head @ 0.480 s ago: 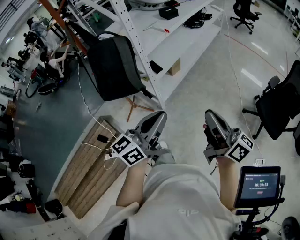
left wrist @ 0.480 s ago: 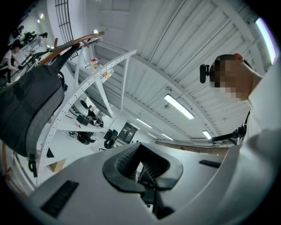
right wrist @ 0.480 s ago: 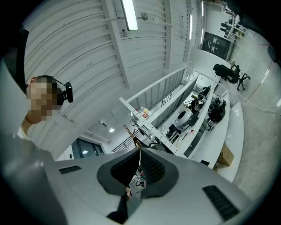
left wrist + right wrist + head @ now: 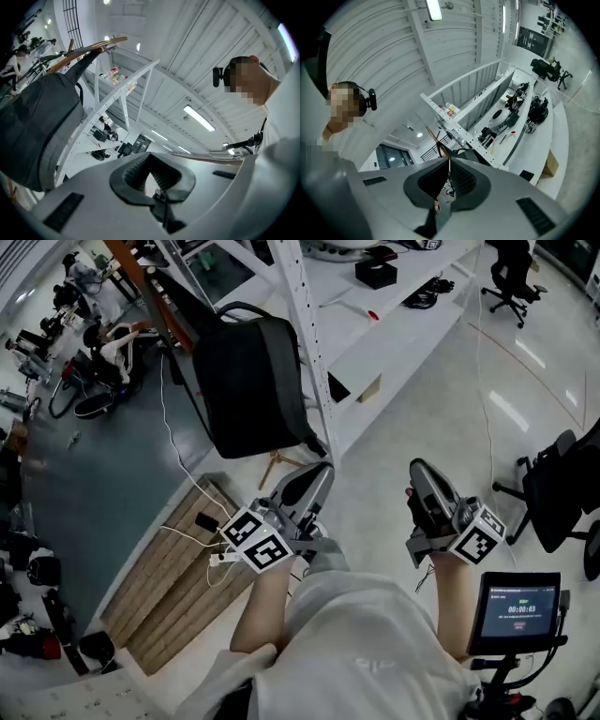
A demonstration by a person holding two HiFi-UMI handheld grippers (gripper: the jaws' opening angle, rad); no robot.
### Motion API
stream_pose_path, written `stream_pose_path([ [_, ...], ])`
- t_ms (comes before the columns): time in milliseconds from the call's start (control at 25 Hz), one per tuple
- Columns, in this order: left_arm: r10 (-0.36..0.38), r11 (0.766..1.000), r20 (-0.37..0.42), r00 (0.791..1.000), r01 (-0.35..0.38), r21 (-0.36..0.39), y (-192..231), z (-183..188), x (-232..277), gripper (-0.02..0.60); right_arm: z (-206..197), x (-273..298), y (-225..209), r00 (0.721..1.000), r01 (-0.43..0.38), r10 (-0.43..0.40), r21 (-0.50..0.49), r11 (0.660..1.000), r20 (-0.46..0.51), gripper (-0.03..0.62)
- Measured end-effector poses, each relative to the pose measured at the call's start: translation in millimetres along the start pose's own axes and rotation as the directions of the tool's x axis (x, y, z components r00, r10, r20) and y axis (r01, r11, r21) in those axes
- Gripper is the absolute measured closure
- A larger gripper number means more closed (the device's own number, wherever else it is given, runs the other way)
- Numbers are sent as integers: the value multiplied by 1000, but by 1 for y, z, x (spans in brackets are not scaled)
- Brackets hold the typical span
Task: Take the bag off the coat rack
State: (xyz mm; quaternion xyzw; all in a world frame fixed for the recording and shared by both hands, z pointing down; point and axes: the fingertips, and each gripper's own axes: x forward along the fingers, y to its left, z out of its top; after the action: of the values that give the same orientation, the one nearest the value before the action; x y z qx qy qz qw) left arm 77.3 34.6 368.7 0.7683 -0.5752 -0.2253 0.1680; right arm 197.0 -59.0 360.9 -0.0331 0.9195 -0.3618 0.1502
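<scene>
Bag: a black backpack (image 4: pixel 253 385) hangs from a wooden coat rack (image 4: pixel 141 277), ahead and to the left of the person and clear of the floor. In the left gripper view it fills the left side, under the rack's curved arm.
Left gripper (image 4: pixel 319 472): held low in front of the person, well apart from the backpack. The jaws are pressed together with nothing between them.
Right gripper (image 4: pixel 419 470): beside the left one and just as far from the backpack. Its jaws also meet, and it holds nothing.
Handling: it looks like a soft fabric pack with some sag, so I judge it light to middling in weight. It will likely swing and fold once lifted. Its surface is matte and probably not slippery.
Where to hold: the carry loop (image 4: pixel 236 308) at the top looks the best place. The shoulder strap (image 4: pixel 192 390) on the left side is a second choice.
Edges: the white shelving upright (image 4: pixel 305 334) stands right against the pack's right side. The rack's feet (image 4: pixel 274 465) splay beneath it, and a white cable (image 4: pixel 173 442) trails close by.
Open room: bare floor lies between the person and the pack. A wooden pallet (image 4: pixel 173 582) lies at lower left. An office chair (image 4: pixel 562 484) stands well off to the right.
</scene>
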Motion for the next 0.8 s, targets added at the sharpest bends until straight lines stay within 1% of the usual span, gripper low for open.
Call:
stream_pose_path([
  [200,21,1000,7,1000,-21,-13,80,50,-4,575,-12,101,-20,1000,-14,14,9,1000,-19,577],
  [360,42,999,21,999,-42,-4,138,91,-13,575,-29,179,-27,998,-50,51,16,999,-48,577],
  [600,74,997,59,995,-76,19,197,142,-28,575,-39,265,-33,993,-92,92,10,996,-78,577],
  [720,114,993,87,990,-117,24,223,162,-27,575,-37,304,-38,986,-132,132,14,991,-103,576],
  [800,152,987,101,983,-156,35,239,167,-27,575,-40,326,-47,977,-170,172,27,985,-128,576],
])
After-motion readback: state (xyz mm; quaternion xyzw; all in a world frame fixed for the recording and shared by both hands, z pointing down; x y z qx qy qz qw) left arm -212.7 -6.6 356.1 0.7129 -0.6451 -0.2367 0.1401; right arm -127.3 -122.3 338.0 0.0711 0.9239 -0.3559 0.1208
